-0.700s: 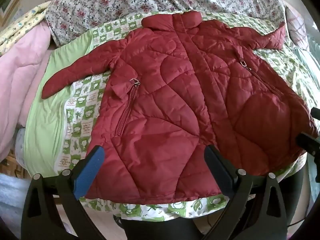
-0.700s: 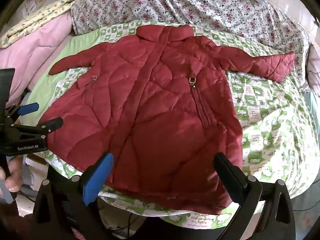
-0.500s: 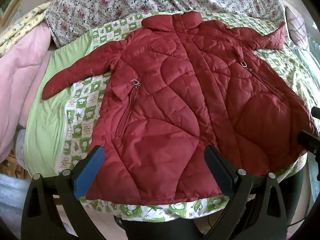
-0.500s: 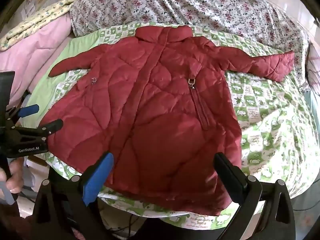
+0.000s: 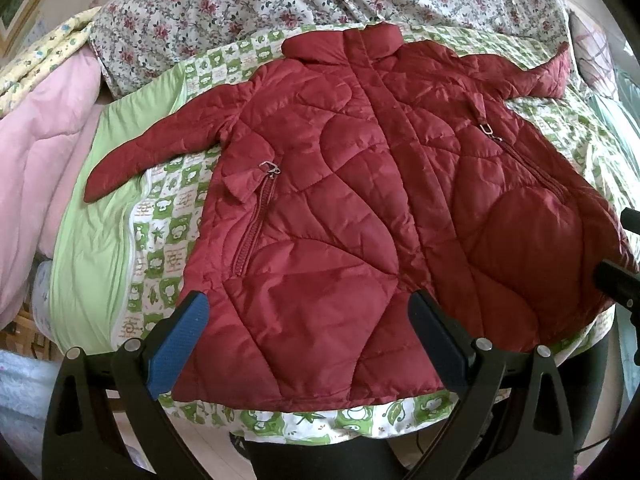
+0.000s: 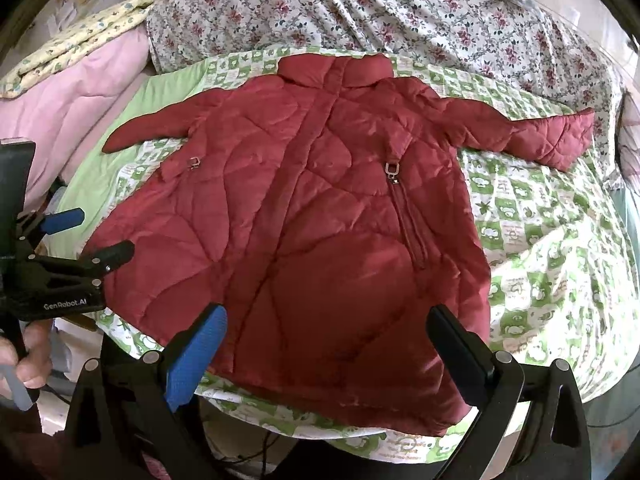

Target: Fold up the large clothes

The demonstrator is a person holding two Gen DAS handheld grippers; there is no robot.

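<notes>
A dark red quilted jacket (image 5: 360, 208) lay spread flat, front side up, on a bed covered by a green-and-white checked quilt (image 5: 168, 240) printed with small cartoon faces and leaves. The jacket's fabric looked smooth and slightly shiny, stitched in wavy, curving lines that puffed it into rounded panels. Its short stand-up collar (image 5: 344, 42) pointed toward the far side of the bed, and both sleeves stretched out sideways. The sleeve (image 6: 532, 136) on the right side of the right wrist view showed diamond-pattern stitching at its cuff. Two slanted pocket zippers ran down the front, each with a small metal pull (image 5: 270, 168) at the top. The hem lay along the near edge of the bed.

Behind the jacket rose a heap of white bedding with a red floral print (image 5: 280, 4). To the left sat a soft pink padded comforter (image 5: 36, 168), and a plain light green sheet (image 5: 92, 248) bordered the checked quilt.

The left gripper (image 5: 308, 344) hovered over the hem with its two black fingers spread wide apart, one faced with a textured blue pad (image 5: 176, 344), holding nothing. The right gripper (image 6: 328, 356) hung likewise over the hem, fingers released and wide apart, empty. No containers were visible.
</notes>
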